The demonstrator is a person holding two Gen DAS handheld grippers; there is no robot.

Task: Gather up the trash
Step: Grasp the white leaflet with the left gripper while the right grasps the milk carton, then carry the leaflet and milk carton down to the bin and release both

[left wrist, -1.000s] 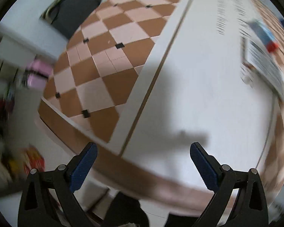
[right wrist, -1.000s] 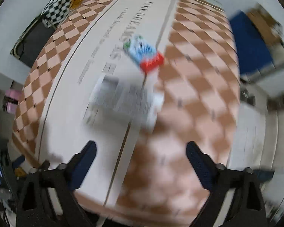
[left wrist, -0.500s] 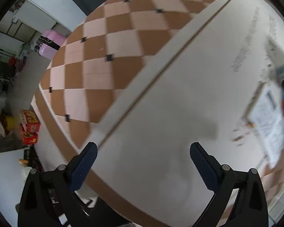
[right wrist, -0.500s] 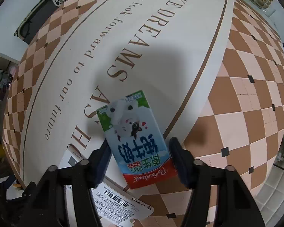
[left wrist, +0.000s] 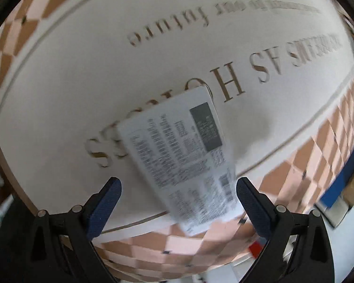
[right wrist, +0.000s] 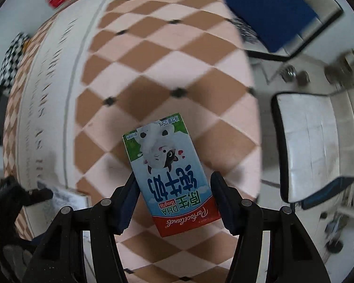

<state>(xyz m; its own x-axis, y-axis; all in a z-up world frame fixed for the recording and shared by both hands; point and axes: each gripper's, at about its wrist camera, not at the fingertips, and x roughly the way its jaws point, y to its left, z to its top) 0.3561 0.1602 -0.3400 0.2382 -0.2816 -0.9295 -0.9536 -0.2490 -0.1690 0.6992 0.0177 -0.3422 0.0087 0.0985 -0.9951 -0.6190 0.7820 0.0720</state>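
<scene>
My right gripper [right wrist: 172,200] is shut on a blue, white and red milk carton [right wrist: 167,172] and holds it above the checkered tablecloth [right wrist: 153,70]. My left gripper [left wrist: 177,200] is open, its fingers either side of a flat white printed box [left wrist: 184,158] that lies on the cloth's white band near the table edge. The same white box [right wrist: 63,195] shows at the lower left of the right wrist view, with the left gripper's black frame beside it.
The tablecloth [left wrist: 82,70] has large brown lettering on a white band and brown-pink checks at its edges. A white-seated chair [right wrist: 316,146] stands to the right of the table. A blue chair [right wrist: 271,11] is farther back. A checkered bag [right wrist: 11,56] sits far left.
My right gripper has lifted the milk carton and swung it right, over the checkered part toward the chair. My left gripper has moved right until the white box lies between its open fingers.
</scene>
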